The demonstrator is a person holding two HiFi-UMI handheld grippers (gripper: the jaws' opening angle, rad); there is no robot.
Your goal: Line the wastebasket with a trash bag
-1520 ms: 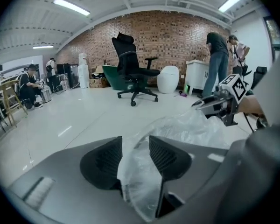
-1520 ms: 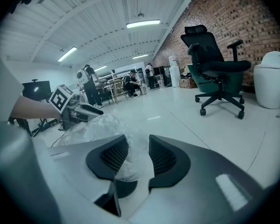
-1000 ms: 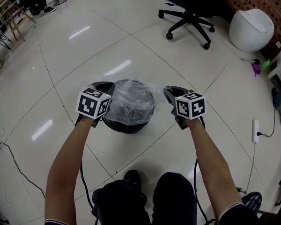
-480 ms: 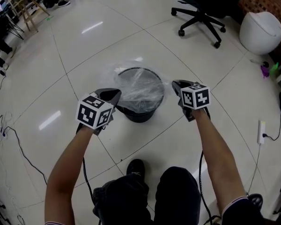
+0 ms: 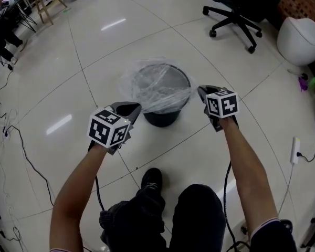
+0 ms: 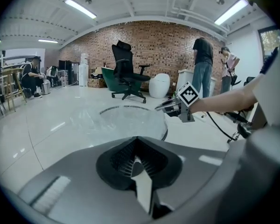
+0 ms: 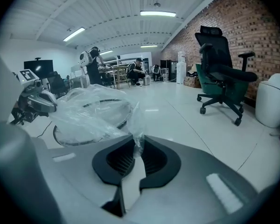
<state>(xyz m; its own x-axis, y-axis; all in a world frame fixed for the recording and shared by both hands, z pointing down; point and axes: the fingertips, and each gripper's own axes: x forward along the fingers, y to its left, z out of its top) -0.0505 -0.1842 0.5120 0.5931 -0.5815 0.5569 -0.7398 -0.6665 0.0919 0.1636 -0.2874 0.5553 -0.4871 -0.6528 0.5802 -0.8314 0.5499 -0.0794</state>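
Observation:
A round black wastebasket (image 5: 163, 117) stands on the tiled floor, and a clear trash bag (image 5: 152, 85) lies crumpled over its mouth and rim. My right gripper (image 5: 203, 92) is at the basket's right side, shut on a pinch of the bag's edge; the film rises from between its jaws (image 7: 136, 148) toward the bag (image 7: 91, 108). My left gripper (image 5: 130, 109) is shut with nothing in it, just left of the basket and nearer to me, apart from the bag. In the left gripper view the bag (image 6: 116, 120) covers the basket's rim (image 6: 165, 132), with the right gripper (image 6: 170, 107) beyond.
A black office chair (image 5: 236, 14) and a white rounded bin (image 5: 299, 33) stand at the far right. Cables (image 5: 16, 140) trail over the floor at the left, a power strip (image 5: 295, 150) lies at the right. My shoe (image 5: 151, 178) is just behind the basket.
The left gripper has drawn back from the basket's left rim toward me, with no bag in it. The right gripper stays at the right rim with the bag's edge pinched.

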